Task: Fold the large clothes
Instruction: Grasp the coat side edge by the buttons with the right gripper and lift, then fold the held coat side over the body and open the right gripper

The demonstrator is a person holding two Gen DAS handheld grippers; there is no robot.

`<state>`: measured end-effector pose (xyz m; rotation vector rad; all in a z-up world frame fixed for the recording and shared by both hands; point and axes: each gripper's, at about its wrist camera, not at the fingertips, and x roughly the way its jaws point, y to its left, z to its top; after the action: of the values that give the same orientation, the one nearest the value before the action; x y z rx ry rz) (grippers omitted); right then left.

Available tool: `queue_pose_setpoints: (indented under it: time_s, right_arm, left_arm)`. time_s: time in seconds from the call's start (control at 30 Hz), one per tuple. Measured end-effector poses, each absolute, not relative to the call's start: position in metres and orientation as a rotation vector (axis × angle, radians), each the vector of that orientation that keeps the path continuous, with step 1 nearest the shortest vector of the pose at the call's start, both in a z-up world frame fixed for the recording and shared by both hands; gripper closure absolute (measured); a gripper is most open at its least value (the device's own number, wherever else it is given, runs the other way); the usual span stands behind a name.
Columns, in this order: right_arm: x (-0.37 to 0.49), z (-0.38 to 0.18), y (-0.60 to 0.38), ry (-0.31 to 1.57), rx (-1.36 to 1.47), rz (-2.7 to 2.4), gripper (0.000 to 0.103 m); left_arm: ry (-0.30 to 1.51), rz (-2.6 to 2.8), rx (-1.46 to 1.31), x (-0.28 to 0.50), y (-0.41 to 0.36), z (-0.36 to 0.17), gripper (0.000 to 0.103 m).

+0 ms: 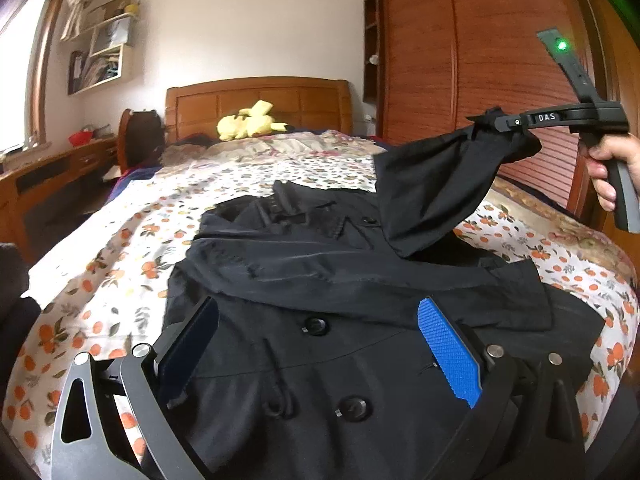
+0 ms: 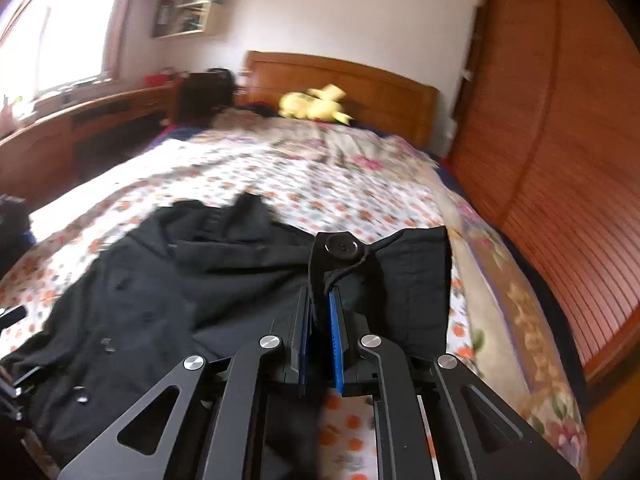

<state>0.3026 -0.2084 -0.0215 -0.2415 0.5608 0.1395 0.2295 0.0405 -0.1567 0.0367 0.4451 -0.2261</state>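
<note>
A black buttoned coat [image 1: 320, 280] lies spread on the bed [image 1: 120, 248], one sleeve folded across its chest. My left gripper [image 1: 320, 320] hovers open just above the coat's front, blue pads wide apart, holding nothing. My right gripper [image 2: 320, 312] is shut on the cuff of the coat's right sleeve [image 2: 400, 280], with its button tab [image 2: 342, 246] sticking out past the fingertips. In the left wrist view the right gripper [image 1: 496, 120] holds that sleeve [image 1: 432, 184] lifted above the bed at the right. The coat also shows in the right wrist view [image 2: 160, 280].
The bed has an orange-print sheet and a wooden headboard [image 1: 256, 100]. A yellow plush toy [image 1: 248, 120] lies near the pillows. A wooden wardrobe [image 1: 480, 60] stands along the right side. A desk [image 1: 48, 172] and window are at the left.
</note>
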Motion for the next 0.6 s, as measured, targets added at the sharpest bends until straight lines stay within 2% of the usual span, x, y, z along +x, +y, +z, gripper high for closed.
queue_pose_setpoints:
  time_s: [0.43,0.6]
  right_arm:
    - [0.274,-0.01,-0.104,0.537,-0.321,0.308,0.09]
    - [0.269,-0.009,-0.083,0.543,-0.318,0.342,0.079]
  left_arm:
    - [0.414,-0.172,0.026,0.203,0.086,-0.14,0.003]
    - [0.417,-0.162,0.025,0.196,0.096,-0.139,0.003]
